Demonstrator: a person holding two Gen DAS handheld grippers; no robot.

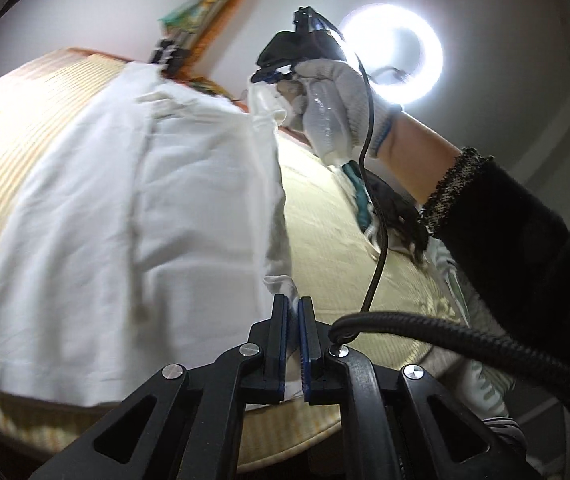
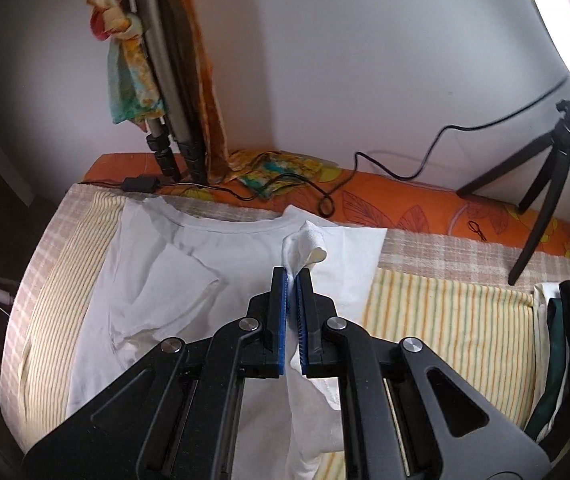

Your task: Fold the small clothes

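Observation:
A white T-shirt (image 2: 157, 272) lies spread on the striped cloth of the bed (image 2: 445, 320), neckline toward the wall, its left sleeve folded in. My right gripper (image 2: 292, 276) is shut on the shirt's right sleeve edge and holds it lifted above the shirt. My left gripper (image 1: 292, 304) is shut on the shirt's right lower edge (image 1: 281, 284), also raised. In the left wrist view the shirt (image 1: 125, 208) hangs and drapes to the left, and the right gripper (image 1: 273, 76) shows at the top in a gloved hand (image 1: 333, 108).
A ring light (image 1: 393, 52) glows on the wall side. A small black tripod (image 2: 545, 184) and cables (image 2: 325, 196) stand on the orange bedding by the wall. A folded tripod with colourful cloth (image 2: 165, 80) leans in the corner. A pile of clothes (image 2: 557, 352) lies at the right.

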